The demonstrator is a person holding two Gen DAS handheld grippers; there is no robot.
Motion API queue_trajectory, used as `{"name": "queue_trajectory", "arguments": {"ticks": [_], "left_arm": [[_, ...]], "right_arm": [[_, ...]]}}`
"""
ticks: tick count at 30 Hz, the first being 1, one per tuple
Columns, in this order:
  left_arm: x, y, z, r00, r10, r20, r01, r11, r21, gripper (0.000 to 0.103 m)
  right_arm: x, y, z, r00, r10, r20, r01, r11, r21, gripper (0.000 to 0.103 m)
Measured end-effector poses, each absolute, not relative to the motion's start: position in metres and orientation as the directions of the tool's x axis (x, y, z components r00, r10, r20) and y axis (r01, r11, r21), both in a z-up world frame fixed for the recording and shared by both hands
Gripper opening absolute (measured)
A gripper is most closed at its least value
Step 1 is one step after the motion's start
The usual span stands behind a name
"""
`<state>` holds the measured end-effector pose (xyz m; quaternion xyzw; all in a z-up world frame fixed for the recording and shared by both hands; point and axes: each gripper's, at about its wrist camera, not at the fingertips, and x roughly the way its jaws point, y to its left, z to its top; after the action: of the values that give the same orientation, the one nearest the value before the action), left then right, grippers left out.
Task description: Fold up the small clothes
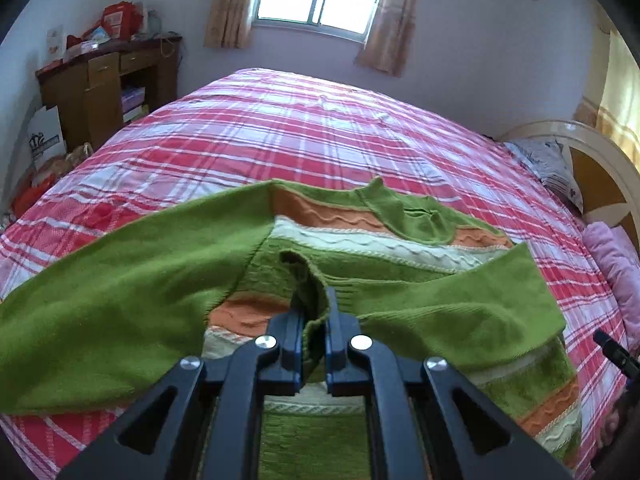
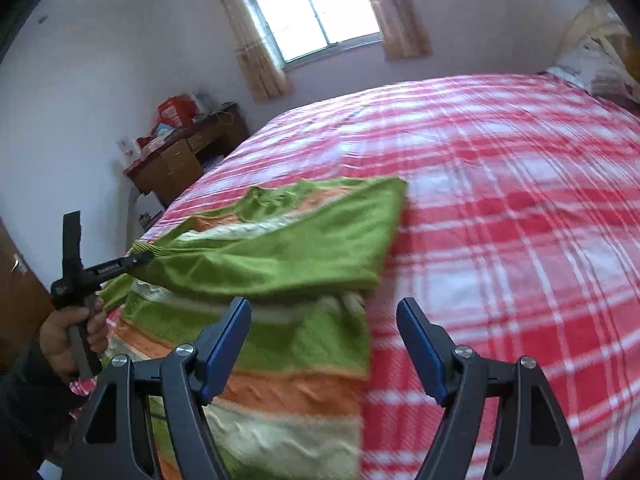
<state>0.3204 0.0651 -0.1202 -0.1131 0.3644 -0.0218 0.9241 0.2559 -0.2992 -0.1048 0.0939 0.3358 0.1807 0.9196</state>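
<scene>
Left gripper (image 1: pixel 318 320) sits nearest its camera, jaws pressed together on a green cuff (image 1: pixel 308 292) of the sweater (image 1: pixel 360 248). That cuff belongs to the sleeve (image 1: pixel 120 288) running off to the left in the left wrist view, so the sleeve's long axis lies across the sweater body, with its free end at the jaws. Sweater position: flat on the plaid bed (image 1: pixel 280 128), collar toward the window, hem toward the person. 1 sleeve (image 2: pixel 280 248) already lies folded over the chest.

Right gripper (image 2: pixel 324 344) hangs with jaws spread and nothing between them, over the sweater's right edge, above where knit meets bedspread. Blur makes the exact edge line uncertain there.

Judgement: the left hand (image 2: pixel 72 340) is the nearer one to the work. The held cuff needs to travel across the body toward the right gripper's side before release.
</scene>
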Motion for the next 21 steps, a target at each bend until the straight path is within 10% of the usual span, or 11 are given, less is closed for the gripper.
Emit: {"name": "queue_trajectory", "arguments": {"ticks": [5, 9, 21], "left_arm": [[0.323, 0.066, -0.134, 0.705, -0.093, -0.703, -0.078, 0.975, -0.208, 0.016], [0.311, 0.073, -0.136, 0.703, -0.067, -0.708, -0.099, 0.977, -0.191, 0.053], [0.292, 0.075, -0.109, 0.794, 0.016, -0.608, -0.114, 0.986, -0.124, 0.103]], "right_arm": [[0.302, -0.264, -0.122, 0.602, 0.48, -0.638, -0.353, 0.877, 0.326, 0.076], [0.318, -0.258, -0.15, 0.552, 0.43, -0.714, -0.307, 0.901, 0.305, 0.076], [0.291, -0.3, -0.128, 0.626, 0.425, -0.653, -0.256, 0.904, 0.343, 0.076]]}}
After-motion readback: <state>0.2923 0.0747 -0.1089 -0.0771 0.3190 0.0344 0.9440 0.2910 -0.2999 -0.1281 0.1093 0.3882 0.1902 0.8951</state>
